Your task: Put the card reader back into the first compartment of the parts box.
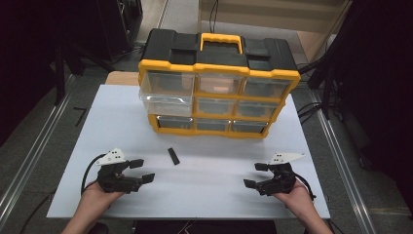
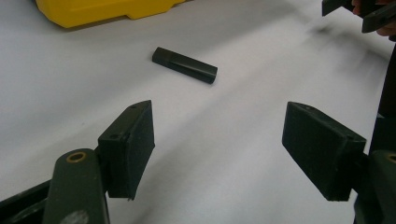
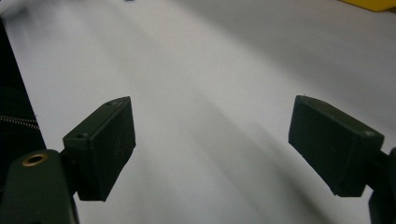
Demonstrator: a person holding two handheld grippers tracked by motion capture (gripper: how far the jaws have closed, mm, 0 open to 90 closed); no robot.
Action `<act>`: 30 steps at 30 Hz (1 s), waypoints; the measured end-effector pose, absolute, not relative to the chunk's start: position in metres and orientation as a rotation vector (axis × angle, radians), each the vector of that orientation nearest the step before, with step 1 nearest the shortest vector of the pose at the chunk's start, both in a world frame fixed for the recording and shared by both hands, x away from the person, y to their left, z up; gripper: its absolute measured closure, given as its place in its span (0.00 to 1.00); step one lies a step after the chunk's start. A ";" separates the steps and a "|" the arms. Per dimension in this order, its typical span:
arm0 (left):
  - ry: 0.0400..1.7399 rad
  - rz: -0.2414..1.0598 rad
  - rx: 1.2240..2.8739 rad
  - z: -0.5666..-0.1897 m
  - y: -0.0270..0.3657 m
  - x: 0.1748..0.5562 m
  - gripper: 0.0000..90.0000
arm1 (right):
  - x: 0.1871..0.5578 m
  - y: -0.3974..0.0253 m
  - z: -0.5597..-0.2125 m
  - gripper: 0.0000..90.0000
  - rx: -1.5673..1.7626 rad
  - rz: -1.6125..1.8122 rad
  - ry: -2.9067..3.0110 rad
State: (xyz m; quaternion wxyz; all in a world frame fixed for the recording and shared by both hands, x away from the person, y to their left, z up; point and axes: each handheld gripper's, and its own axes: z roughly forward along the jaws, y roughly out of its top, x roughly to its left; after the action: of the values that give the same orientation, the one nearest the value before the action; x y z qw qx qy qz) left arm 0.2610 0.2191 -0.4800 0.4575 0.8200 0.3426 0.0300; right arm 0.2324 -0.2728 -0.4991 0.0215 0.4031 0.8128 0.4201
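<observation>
A person is sitting at a white counter [image 1: 204, 190] and holding a two-jaw gripper in each hand. The left gripper [image 1: 139, 170] is resting near the counter's near left corner, its jaws spread wide apart with nothing between them. In the left gripper view those two black jaws are framing bare white surface, and a small black rectangular piece [image 2: 185, 65] is lying flat on the counter ahead of them, well apart from the jaw tips. From the high view this black piece [image 1: 173, 156] is lying between the left gripper and the front of a yellow and black drawer organiser [image 1: 219, 73], nearer to the left gripper than to the right one.

The right gripper [image 1: 256, 175] is sitting near the counter's near right side, its jaws likewise standing wide open and gripping nothing. The organiser is standing upright at the far middle of the counter, showing three rows of clear drawers, and the middle-row left drawer [image 1: 165, 103] is sticking out further than its neighbours.
</observation>
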 end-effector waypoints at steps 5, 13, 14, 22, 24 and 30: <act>0.830 0.080 2.007 -0.479 0.219 0.260 0.30 | 0.232 -0.270 -0.499 0.15 1.248 1.307 2.514; 0.823 0.088 2.014 -0.478 0.217 0.260 0.30 | 0.238 -0.255 -0.491 0.15 1.269 1.339 2.485; 0.823 0.089 2.015 -0.478 0.217 0.260 0.30 | 0.238 -0.255 -0.491 0.15 1.269 1.339 2.485; 0.846 0.080 1.997 -0.480 0.220 0.261 0.30 | 0.252 -0.238 -0.480 0.15 1.218 1.355 2.493; 0.851 0.074 2.003 -0.481 0.220 0.262 0.30 | 0.256 -0.232 -0.479 0.17 1.206 1.362 2.505; 0.835 0.075 2.002 -0.480 0.219 0.260 0.29 | 0.269 -0.212 -0.472 0.18 1.185 1.373 2.526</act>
State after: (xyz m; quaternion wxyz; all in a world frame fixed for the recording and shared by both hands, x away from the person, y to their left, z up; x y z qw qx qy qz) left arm 0.2605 0.2193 -0.4802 0.4669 0.8156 0.3403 0.0307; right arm 0.2694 -0.2125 -0.4724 0.0160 0.3811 0.8121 0.4416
